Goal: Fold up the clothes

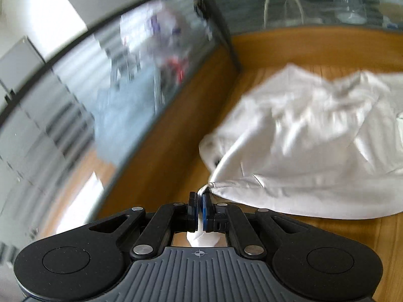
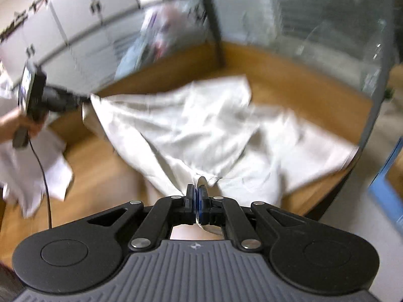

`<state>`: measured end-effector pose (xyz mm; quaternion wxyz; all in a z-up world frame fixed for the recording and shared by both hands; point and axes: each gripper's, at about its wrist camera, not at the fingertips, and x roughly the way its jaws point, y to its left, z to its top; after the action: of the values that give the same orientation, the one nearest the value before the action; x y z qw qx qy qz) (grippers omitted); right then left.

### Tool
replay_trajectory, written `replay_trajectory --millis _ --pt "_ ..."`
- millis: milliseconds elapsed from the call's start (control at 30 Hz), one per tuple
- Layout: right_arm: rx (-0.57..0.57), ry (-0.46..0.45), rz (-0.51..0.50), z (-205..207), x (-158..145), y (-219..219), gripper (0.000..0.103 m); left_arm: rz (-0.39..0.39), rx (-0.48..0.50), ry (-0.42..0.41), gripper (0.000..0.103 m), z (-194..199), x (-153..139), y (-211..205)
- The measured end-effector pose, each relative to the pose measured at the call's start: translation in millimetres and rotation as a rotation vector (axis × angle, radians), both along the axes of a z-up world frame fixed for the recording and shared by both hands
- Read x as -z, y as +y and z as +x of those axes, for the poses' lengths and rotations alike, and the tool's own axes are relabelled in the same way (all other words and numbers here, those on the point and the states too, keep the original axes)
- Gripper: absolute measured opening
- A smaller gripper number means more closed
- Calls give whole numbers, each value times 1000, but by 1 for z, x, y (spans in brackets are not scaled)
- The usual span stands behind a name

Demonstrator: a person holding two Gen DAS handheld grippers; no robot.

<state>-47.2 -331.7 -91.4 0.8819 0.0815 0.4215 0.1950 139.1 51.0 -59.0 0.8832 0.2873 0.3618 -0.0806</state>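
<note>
- White cloth, a garment (image 2: 191, 130) of thin wrinkled fabric, is spread over a wooden table (image 2: 100, 176) that is fenced at the back by ribbed glass panels (image 1: 75, 95); a second pale piece of cloth (image 2: 37, 166) lies loose at the far left of the right wrist view.
- At the left, the left gripper (image 1: 200, 207) has its jaws pressed nearly together on a bunched corner of the garment; a tuft of fabric pokes out behind the pads, and the cloth runs taut from the jaws off to the right. In the right wrist view the same gripper (image 2: 87, 99) shows in the person's hand (image 2: 17, 125), held above the table with the garment's edge drawn up to it.
- At the right, the right gripper (image 2: 198, 196) is likewise closed to a thin slit on a fold of the garment's near edge, the cloth rising straight out of the jaws and fanning away over the table.
- Judged from this, the step in hand is the lift-and-spread: two points are pinched and the garment hangs between them, part raised, part resting on the wood. Both views are motion-blurred.
- The next move likely calls for keeping both pinches firm and carrying the held edge across to lay one half flat over the other, without dragging the far hem off the table's right edge.
</note>
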Motion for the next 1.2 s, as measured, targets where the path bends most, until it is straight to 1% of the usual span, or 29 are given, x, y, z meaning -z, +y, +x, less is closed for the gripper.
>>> replay_trajectory --millis 67,133,200,300,333,367,533,567,667,800,867,933,1067,1200 --pt "-48 53 -5 -6 24 18 2 15 -18 25 5 -11 15 8" --pt "-95 84 -20 -14 40 41 2 25 -35 47 5 -19 27 14" --pt "-137 118 -34 -22 54 55 2 31 -42 60 5 -24 35 19" --pt "-183 163 -31 -23 65 69 6 36 -44 72 6 -29 43 23" --pt "-189 166 -28 -27 62 72 11 36 -44 73 6 -30 45 24" --pt "-191 160 -22 -28 58 74 19 35 -45 74 6 -30 46 24" --pt "-140 107 29 -9 42 67 33 27 -48 73 6 -26 50 22" --pt "-127 96 39 -5 39 66 34 24 -50 73 6 -26 51 22" --pt "-54 112 -23 16 43 65 34 13 -54 73 6 -25 52 21" --pt "-3 146 -85 48 71 68 34 3 -78 86 6 -25 54 20" --pt "25 175 -83 63 83 69 34 -3 -89 90 6 -25 54 20" --pt "37 184 -92 74 95 72 34 -9 -99 94 6 -26 53 20" --pt "15 171 -153 86 106 83 34 -13 -107 103 6 -25 54 20" --pt "-50 137 -224 90 110 99 34 -11 -116 115 6 -24 54 19"
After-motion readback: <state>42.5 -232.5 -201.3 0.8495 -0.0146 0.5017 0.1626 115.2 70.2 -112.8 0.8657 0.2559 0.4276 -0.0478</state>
